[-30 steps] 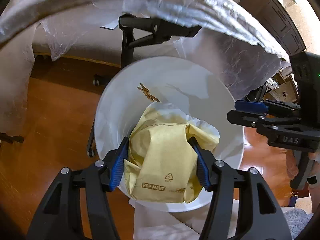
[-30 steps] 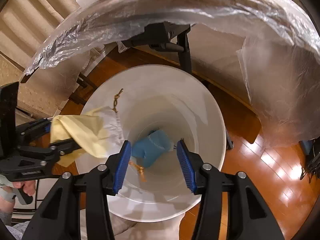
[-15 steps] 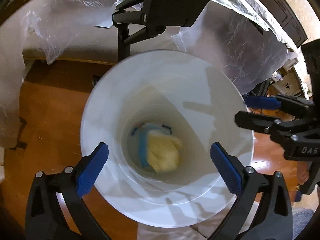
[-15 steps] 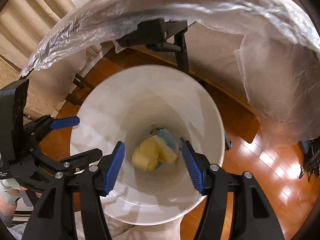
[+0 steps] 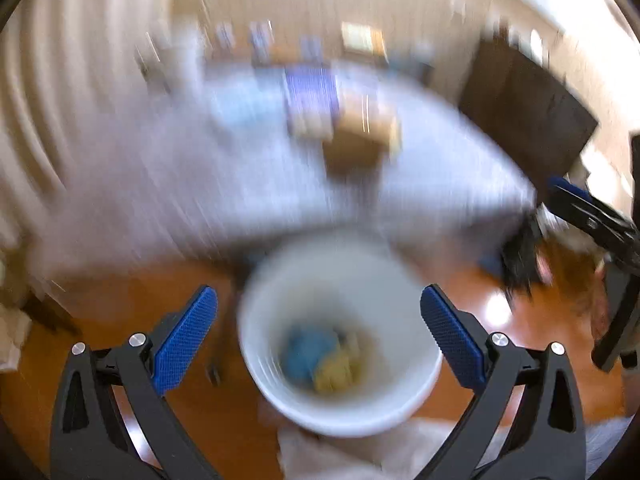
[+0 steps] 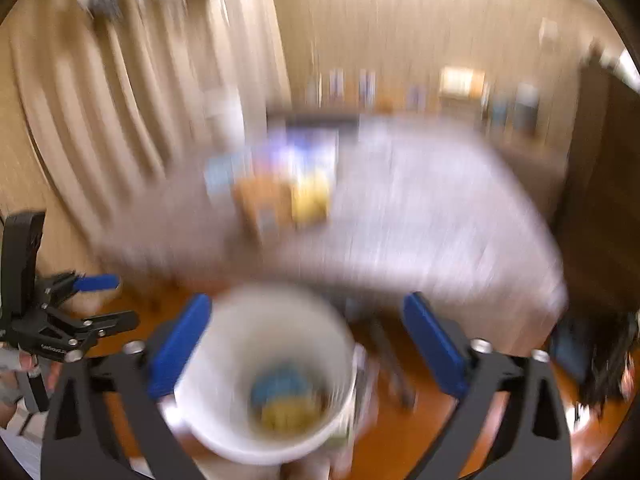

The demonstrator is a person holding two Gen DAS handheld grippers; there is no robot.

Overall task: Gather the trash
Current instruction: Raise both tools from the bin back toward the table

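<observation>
Both views are badly blurred by motion. A white bin (image 5: 380,300) stands on the wooden floor below my left gripper (image 5: 318,294), which is open and holds nothing. At the bin's bottom lie a yellow paper bag (image 5: 334,370) and a blue piece of trash (image 5: 306,348). My right gripper (image 6: 307,299) hangs over the same bin (image 6: 260,320); its jaws are opening with nothing between them. In that view the blue trash (image 6: 280,384) and the yellow bag (image 6: 286,414) lie below. The left gripper (image 6: 118,300) also shows at the left edge.
Behind the bin stands a table under a clear plastic sheet (image 5: 260,168), carrying a cardboard box (image 5: 360,136) and a blue box (image 5: 310,96). A dark cabinet (image 5: 528,108) is at the right. Curtains hang at the left. Wooden floor (image 5: 120,320) surrounds the bin.
Both grippers let go of their trash, which fell into the bin, and opened wide. Both have since risen and tilted up, so the table top has come into view.
</observation>
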